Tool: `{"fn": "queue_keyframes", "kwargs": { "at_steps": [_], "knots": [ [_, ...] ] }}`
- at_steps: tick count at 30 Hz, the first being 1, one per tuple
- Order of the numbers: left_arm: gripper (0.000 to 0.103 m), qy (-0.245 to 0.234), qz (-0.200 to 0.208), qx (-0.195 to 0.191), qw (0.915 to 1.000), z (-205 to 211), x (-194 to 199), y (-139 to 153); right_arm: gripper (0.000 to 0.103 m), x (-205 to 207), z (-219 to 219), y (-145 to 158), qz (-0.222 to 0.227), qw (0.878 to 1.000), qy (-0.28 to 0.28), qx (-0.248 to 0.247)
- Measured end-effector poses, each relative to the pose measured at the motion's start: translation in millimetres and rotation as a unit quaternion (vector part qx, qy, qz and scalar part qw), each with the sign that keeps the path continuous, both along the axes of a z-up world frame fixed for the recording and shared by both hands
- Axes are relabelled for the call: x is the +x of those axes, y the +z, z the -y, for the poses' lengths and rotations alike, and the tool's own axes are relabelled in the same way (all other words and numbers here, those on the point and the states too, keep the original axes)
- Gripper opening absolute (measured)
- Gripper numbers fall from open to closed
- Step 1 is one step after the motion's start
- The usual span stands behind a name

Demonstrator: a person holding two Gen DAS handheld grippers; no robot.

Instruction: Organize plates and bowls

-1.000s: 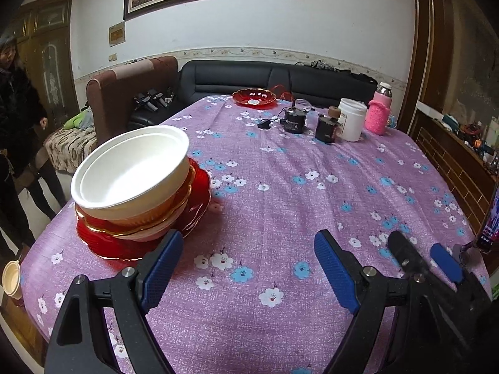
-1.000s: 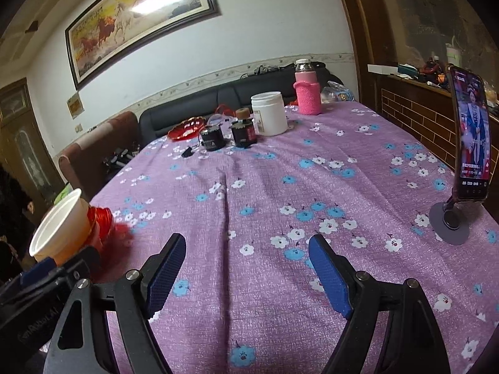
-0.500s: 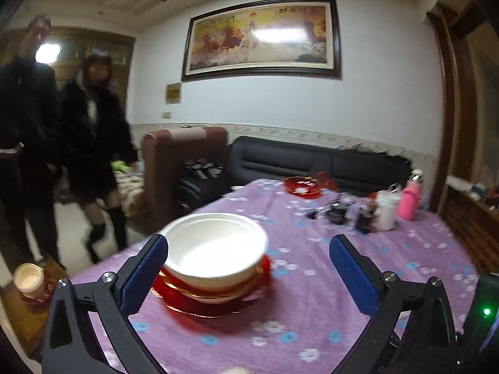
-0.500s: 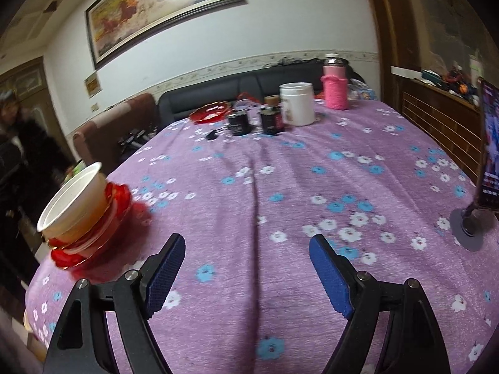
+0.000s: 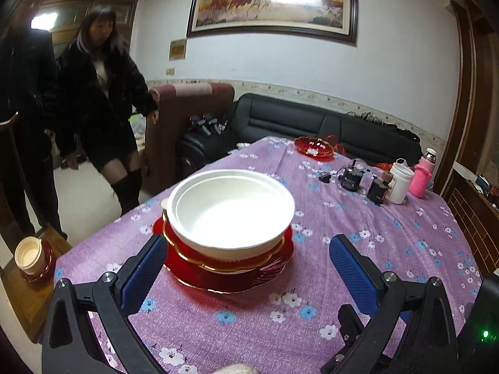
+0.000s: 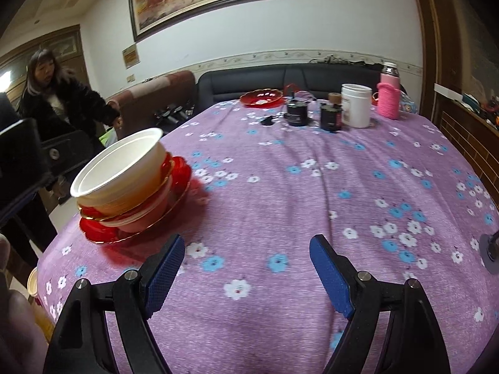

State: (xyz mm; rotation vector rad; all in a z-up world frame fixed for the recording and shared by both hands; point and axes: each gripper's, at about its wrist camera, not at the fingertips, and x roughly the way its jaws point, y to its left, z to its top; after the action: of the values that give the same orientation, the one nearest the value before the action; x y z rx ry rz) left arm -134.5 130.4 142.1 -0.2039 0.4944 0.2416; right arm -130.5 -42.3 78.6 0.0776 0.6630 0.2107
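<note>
Both wrist views look forward and slightly down over the purple table (image 5: 389, 227). The left sits close behind the bowl stack (image 5: 229, 215); the right sees it at left (image 6: 131, 184). Both share the far sofa (image 6: 312, 78).

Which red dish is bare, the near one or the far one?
The far red dish, alone by the sofa end. The near red plate carries the white bowl stack.

The left claw (image 5: 246, 261) is held angled downward, its blue pads (image 5: 142, 272) spread as wide as they go after having just been opened, with nothing pressed between them. The right claw (image 6: 246, 275) is likewise tilted downward, its jaws parted and empty, blue pads (image 6: 332, 279) kept well apart.
</note>
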Motion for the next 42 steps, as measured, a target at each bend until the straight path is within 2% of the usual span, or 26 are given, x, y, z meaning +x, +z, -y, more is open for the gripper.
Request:
{"fn": "queue_keyframes", "kwargs": {
  "at_steps": [19, 42],
  "knots": [
    [0.103, 0.009, -0.045, -0.048, 0.9978, -35.8, 15.4, -19.8, 0.087, -0.3, -42.8, -2.5, -0.01, 0.999, 0.037, -0.031],
    [0.103, -0.006, -0.054, -0.051, 0.9973, -31.5, 17.2, -20.6, 0.088, 0.0, -45.7, -5.4, -0.02, 0.999, 0.027, -0.017]
  ]
}}
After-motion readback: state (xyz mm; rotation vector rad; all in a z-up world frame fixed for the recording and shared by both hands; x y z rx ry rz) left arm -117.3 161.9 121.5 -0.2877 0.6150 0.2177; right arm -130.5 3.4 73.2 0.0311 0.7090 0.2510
